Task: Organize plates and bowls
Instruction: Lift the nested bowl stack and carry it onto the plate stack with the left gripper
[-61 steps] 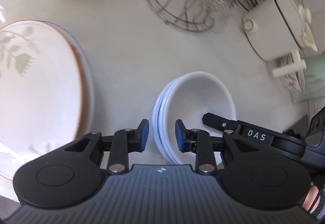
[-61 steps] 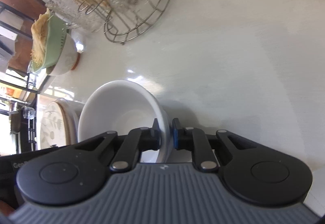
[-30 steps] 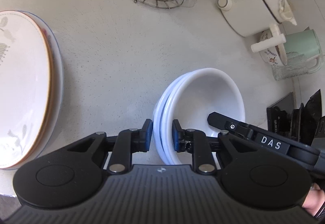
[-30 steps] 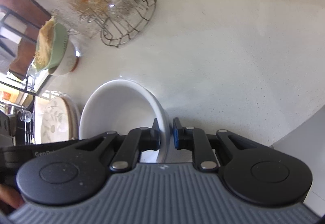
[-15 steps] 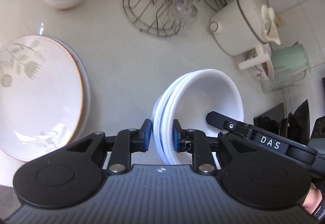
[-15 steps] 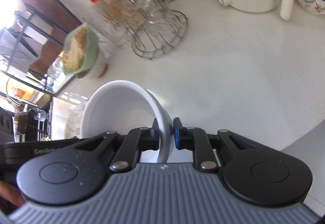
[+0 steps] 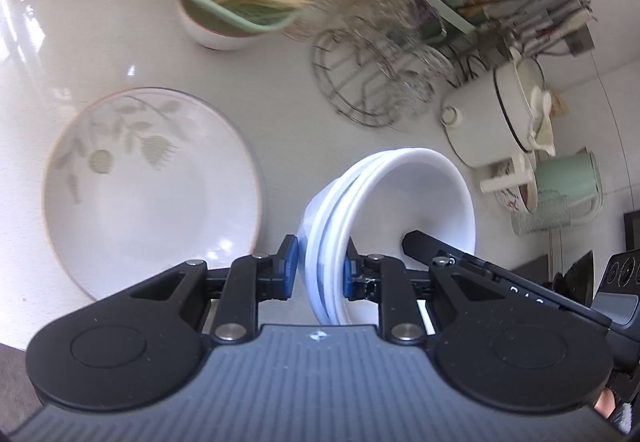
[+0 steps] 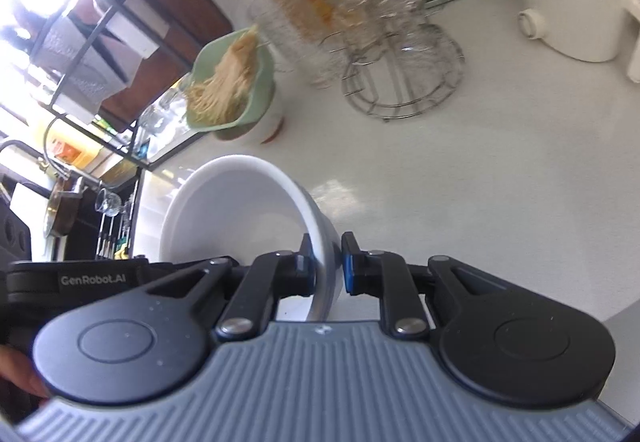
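Left wrist view: bowls (image 7: 416, 197) clamped at rims by left gripper (image 7: 318, 268) and right gripper (image 8: 325, 265); plate (image 7: 152, 185) seen at frame left.

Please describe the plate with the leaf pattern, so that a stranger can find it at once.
On the pale countertop, look left of the white bowl stack held by both grippers. The plate lies flat there; alone it is wide, shallow, and printed with green leaves.

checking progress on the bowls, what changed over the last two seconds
The left gripper closed on the rim of the stacked white bowls; its pads had stood apart around it. The stack looks lifted, with more counter and the floral plate in view. The right gripper stayed clamped on the opposite rim.
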A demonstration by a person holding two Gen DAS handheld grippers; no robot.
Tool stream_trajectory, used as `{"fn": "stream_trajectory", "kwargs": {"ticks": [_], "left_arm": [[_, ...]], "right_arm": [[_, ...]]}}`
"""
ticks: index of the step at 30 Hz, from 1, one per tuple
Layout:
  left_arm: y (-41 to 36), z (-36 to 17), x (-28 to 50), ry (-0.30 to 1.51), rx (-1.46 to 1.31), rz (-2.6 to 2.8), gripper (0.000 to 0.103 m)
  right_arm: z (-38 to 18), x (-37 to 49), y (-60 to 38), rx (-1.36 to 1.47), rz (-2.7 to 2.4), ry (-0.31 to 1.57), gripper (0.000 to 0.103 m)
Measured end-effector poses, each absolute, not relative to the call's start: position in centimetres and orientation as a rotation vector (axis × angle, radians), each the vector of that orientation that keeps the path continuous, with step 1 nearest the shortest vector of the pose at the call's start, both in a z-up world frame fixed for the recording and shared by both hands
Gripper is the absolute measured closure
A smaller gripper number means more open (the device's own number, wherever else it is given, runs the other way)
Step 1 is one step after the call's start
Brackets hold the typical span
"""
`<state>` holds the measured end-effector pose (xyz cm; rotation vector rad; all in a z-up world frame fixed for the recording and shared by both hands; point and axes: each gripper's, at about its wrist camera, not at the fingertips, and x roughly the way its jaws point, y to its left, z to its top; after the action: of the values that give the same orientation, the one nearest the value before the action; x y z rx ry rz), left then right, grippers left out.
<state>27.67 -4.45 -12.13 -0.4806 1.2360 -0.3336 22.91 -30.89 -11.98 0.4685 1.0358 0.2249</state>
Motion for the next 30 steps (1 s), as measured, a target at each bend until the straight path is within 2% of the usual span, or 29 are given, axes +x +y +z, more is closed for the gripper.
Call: {"fn": "stream_trajectory", "kwargs": {"ticks": [11,30], "left_arm": [[2.0,-12.2,29.3,1.218,-0.476,-0.299,0.079],[7.0,-18.8,32.3,1.292,-0.431,-0.31,0.079]], "right_arm": [[-12.3,24.9,-24.8,0.466,0.272,1.024,0.086],[-17.5,26.3,-18.3,0.474,0.159,1.089,0.086]]}}
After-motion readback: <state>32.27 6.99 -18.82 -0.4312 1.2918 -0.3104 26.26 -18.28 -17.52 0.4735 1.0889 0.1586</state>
